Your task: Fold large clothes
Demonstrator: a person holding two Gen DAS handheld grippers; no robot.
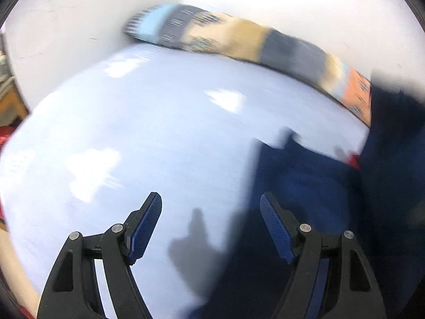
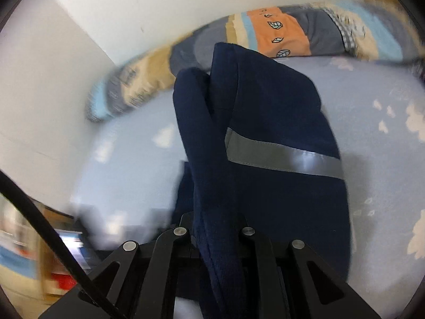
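A dark navy garment [image 2: 268, 122] with a grey reflective stripe [image 2: 284, 156] hangs from my right gripper [image 2: 215, 236], which is shut on a bunched fold of it and holds it above the bed. The fingertips are hidden by the cloth. In the left wrist view the same garment [image 1: 305, 186] lies and hangs at the right, over the pale blue sheet [image 1: 159, 133]. My left gripper [image 1: 211, 207] is open and empty, hovering above the sheet just left of the garment's edge. Both views are motion-blurred.
The bed has a pale blue sheet with white cloud prints [image 2: 385, 111]. A long patchwork pillow [image 1: 239, 40], also in the right wrist view [image 2: 281, 32], lies along the white wall [image 1: 79, 26]. Furniture and clutter [image 2: 53, 252] stand beyond the bed's left edge.
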